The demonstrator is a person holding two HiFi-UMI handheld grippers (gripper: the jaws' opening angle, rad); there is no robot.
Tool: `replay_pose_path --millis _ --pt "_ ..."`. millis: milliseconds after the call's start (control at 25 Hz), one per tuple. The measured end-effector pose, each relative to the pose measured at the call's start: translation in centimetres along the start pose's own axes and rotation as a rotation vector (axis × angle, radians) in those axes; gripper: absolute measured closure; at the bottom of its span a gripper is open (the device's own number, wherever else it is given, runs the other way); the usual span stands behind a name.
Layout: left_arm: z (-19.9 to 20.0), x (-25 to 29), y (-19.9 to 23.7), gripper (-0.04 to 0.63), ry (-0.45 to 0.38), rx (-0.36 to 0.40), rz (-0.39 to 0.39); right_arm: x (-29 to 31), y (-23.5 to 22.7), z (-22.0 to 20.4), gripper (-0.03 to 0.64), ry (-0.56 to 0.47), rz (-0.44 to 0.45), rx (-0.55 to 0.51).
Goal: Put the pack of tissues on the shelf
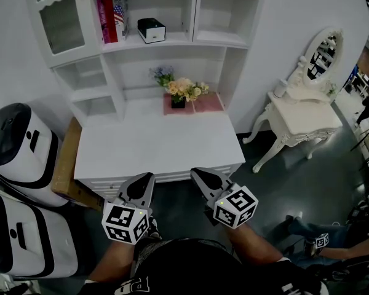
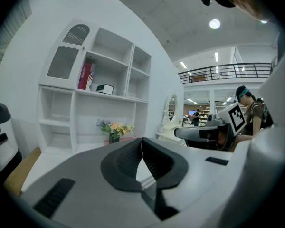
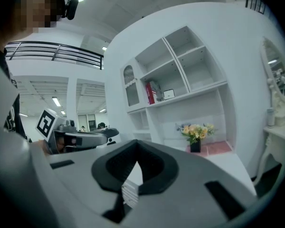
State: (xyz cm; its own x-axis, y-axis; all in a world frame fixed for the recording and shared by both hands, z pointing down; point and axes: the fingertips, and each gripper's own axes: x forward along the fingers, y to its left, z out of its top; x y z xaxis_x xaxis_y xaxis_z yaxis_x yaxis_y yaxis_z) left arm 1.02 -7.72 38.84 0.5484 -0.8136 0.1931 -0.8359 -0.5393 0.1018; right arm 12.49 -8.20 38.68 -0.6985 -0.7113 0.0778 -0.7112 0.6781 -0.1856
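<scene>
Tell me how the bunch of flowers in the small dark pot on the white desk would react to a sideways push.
Likely top-heavy: the bunch of pale flowers spreads wider than its small dark pot, so a high push may tip it. It stands on a pink mat, which might shift with it rather than let it slide. Small, so probably light.

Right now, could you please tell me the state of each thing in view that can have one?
Left gripper: shut, empty.
Right gripper: shut, empty.
Pack of tissues: lying on the shelf.
Books: upright beside it.
Flower pot: upright on the pink mat.
Glass door: closed.
</scene>
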Motion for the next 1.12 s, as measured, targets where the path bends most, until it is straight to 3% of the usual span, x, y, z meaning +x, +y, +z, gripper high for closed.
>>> replay_pose_path --millis 1120 --pt "-0.08 0.76 0.20 0.580 0.011 0.011 -0.002 0.58 -0.50 -0.30 0.609 0.009 0.005 0.007"
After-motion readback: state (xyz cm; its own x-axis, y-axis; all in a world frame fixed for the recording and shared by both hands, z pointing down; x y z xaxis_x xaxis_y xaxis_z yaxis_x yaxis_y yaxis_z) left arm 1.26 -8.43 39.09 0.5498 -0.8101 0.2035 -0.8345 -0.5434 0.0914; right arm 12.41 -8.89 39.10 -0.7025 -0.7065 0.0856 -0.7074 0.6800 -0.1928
